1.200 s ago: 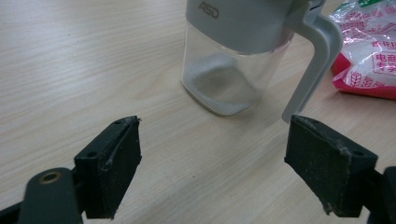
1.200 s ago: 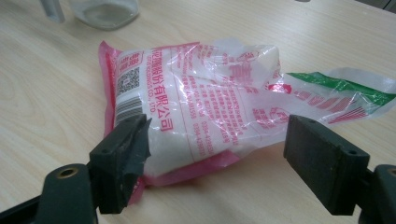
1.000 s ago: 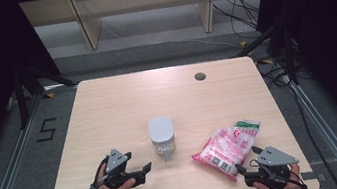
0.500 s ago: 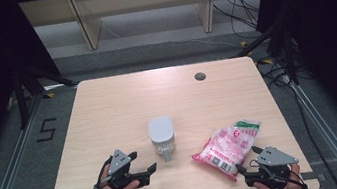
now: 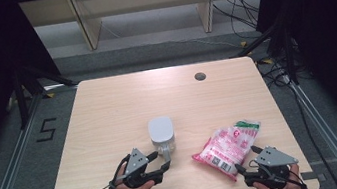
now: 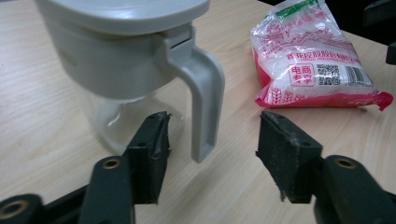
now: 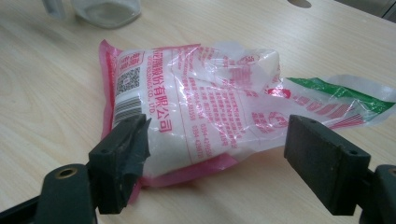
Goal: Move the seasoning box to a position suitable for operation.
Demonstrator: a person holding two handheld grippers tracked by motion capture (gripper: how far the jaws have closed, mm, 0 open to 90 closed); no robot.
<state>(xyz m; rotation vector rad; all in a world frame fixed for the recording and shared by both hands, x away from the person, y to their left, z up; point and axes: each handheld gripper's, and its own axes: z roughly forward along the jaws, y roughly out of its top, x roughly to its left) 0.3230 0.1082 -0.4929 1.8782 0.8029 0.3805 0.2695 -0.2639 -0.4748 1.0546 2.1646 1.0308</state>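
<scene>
A clear jar [image 5: 161, 135] with a grey lid and grey handle stands near the front middle of the wooden table [image 5: 156, 96]. My left gripper [image 5: 163, 160] reaches it from the left. Its jaws have just been closing and stand open on either side of the handle [image 6: 205, 98], with the pads [image 6: 154, 140] clear of it. A pink-and-white plastic bag [image 5: 227, 147] lies flat to the jar's right. My right gripper [image 5: 247, 159] sits at the bag's near end, open. The bag [image 7: 201, 112] lies between its wide-set pads [image 7: 126, 149].
A dark round hole [image 5: 199, 76] marks the table's far right. The table's front edge runs just behind both hands. Shelf legs [image 5: 88, 25] and cables [image 5: 246, 17] lie on the floor beyond the table. A "5" [image 5: 46, 129] is marked on the floor at left.
My left gripper has slid right to the jar, so its jaws now straddle the handle and stand narrower. The right gripper, the jar and the bag have kept still.
</scene>
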